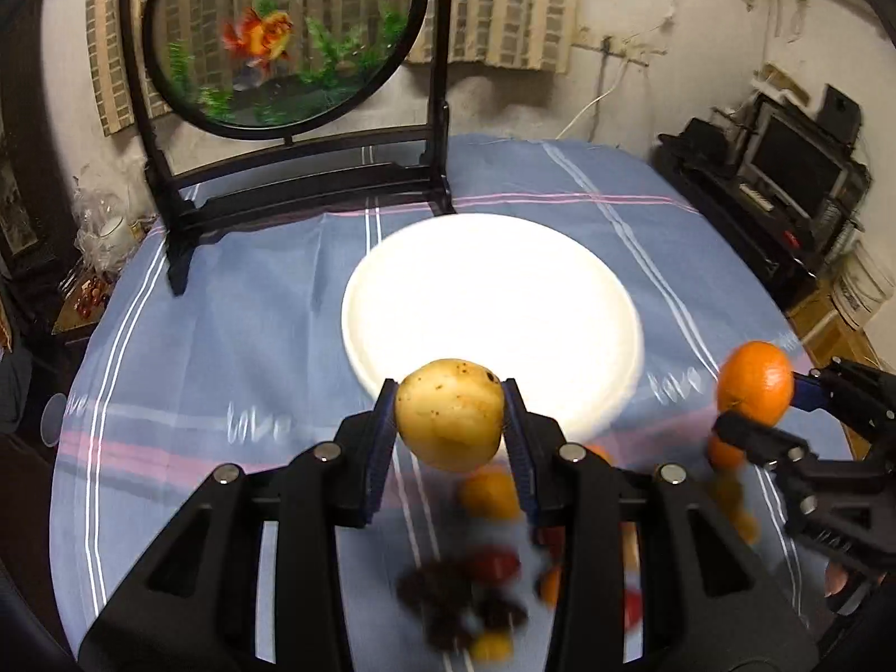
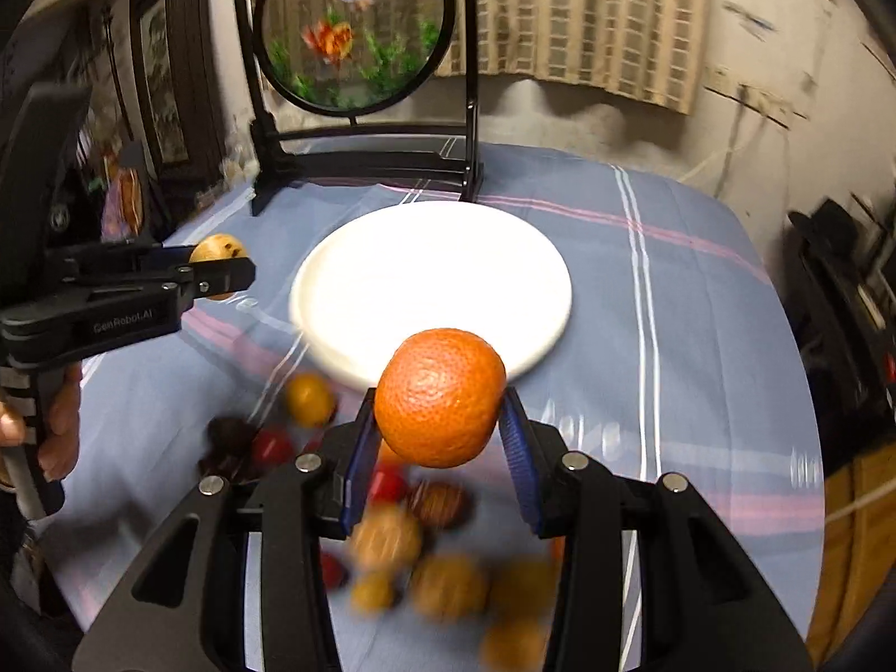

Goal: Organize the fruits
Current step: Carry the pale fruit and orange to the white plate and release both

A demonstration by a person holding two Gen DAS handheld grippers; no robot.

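Observation:
My left gripper (image 1: 451,420) is shut on a yellow speckled pear (image 1: 448,414), held in the air just before the near rim of the white plate (image 1: 425,280). My right gripper (image 2: 439,420) is shut on an orange (image 2: 439,397), also lifted, near the plate's (image 2: 392,257) front edge. Each gripper shows in the other's view: the right one with its orange (image 1: 756,383) at the right, the left one with the pear (image 2: 218,249) at the left. A blurred heap of small fruits (image 2: 425,560) lies on the cloth below both grippers.
A blue striped tablecloth (image 1: 224,336) covers the round table. A black stand with a round fish picture (image 1: 280,33) rises behind the plate. Dark furniture with a screen (image 1: 795,168) stands off the table's right side. A person's hand (image 2: 61,420) grips the left handle.

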